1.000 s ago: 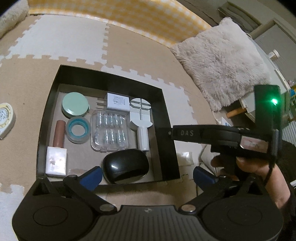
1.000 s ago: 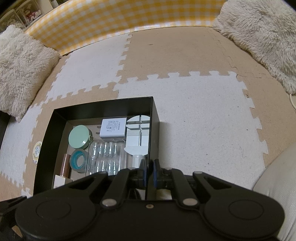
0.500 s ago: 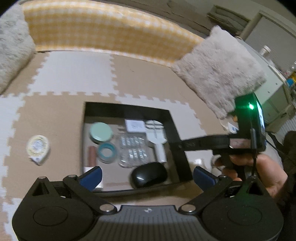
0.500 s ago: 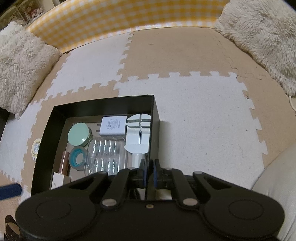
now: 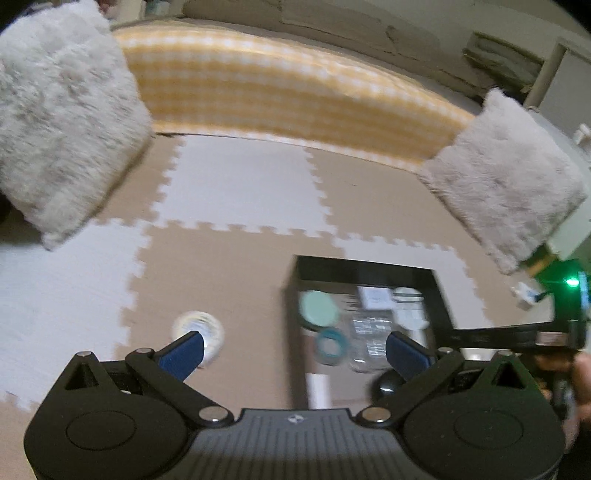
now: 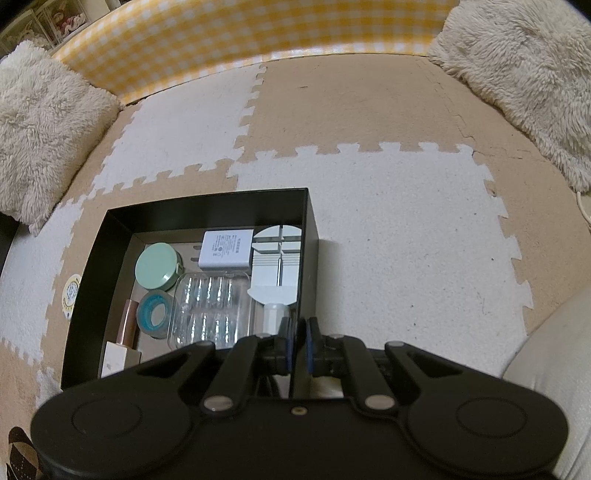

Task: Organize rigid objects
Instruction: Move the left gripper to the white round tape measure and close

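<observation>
A black box (image 6: 207, 201) sits on the foam floor mat. Inside it lie a mint round tin (image 6: 157, 266), a teal tape ring (image 6: 153, 314), a clear plastic case (image 6: 208, 310), a white charger (image 6: 227, 249), a white tool (image 6: 279, 258), a copper tube (image 6: 127, 325) and a white block (image 6: 118, 360). A black mouse (image 5: 388, 380) shows only in the blurred left wrist view. My right gripper (image 6: 297, 332) is shut on the box's near right wall. My left gripper (image 5: 295, 350) hangs open and empty above the floor. A round white disc (image 5: 199, 325) lies just behind its left fingertip, outside the box.
Two furry cushions (image 6: 44, 122) (image 6: 524, 74) flank a yellow checked bolster (image 6: 240, 33) at the back. A pale cushion edge (image 6: 554, 369) is at the near right. A hand (image 5: 580, 373) holds the right gripper at the right of the left wrist view.
My left gripper has risen and swung left, so the box has slid to the right of its view and the round disc now sits by its left fingertip. The right gripper has kept still.
</observation>
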Demonstrator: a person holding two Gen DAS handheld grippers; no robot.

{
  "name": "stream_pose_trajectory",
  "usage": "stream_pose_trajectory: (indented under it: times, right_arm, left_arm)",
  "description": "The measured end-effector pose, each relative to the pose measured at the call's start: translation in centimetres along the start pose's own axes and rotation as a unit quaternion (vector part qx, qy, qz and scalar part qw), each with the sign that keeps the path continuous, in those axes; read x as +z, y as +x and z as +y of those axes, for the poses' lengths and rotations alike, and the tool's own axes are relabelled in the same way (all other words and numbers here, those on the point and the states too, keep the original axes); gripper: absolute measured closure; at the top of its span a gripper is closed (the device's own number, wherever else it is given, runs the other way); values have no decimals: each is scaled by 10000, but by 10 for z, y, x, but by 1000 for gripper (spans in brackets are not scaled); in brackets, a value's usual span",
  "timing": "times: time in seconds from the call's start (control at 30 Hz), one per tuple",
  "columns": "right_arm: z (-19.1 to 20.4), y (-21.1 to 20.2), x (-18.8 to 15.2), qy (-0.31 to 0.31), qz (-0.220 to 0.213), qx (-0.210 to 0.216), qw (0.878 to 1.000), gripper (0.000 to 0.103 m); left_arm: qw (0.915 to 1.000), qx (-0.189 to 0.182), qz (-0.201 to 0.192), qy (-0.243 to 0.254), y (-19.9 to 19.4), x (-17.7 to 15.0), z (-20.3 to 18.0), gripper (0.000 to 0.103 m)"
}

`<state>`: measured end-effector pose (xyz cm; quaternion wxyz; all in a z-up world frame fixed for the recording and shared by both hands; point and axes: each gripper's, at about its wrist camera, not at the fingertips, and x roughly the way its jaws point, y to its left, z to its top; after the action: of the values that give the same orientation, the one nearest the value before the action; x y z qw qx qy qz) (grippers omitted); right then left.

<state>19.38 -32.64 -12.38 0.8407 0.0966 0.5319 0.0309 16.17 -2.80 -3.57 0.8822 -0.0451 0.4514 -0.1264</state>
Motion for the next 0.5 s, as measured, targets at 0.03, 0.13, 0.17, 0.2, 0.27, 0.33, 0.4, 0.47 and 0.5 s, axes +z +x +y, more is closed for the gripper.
stream_pose_trajectory:
  times: [0.03,0.13,0.17,0.2,0.27,0.33,0.4,0.47,0.5]
  right_arm:
    - [0,0,0,0,0,0,10000,95]
    - [0,0,0,2,0,1,10000,95]
    - [0,0,0,7,2,3,10000,95]
    - [0,0,0,9,3,3,10000,95]
    - [0,0,0,-1,1,-3,10000,95]
    - [0,0,0,-5,1,-5,10000,95]
    - [0,0,0,-2,4,0,10000,95]
    - [0,0,0,-13,11,0,10000,95]
    - [0,0,-1,-17,12,2,10000,95]
  left_arm:
    - [9999,100,10,45,1,1,5,0]
    - [9991,389,92,157,8,4,20,0]
    - [9988,453,129,163,11,4,26,0]
    - [9986,481,178,152,15,3,31,0]
    - [9982,451,358,146,26,3,40,0]
    - [9979,332,505,218,36,3,47,0]
    - [9968,282,621,416,44,2,48,0]
    - [9947,320,703,681,53,0,47,1]
    - [9942,340,707,742,58,-1,47,4]
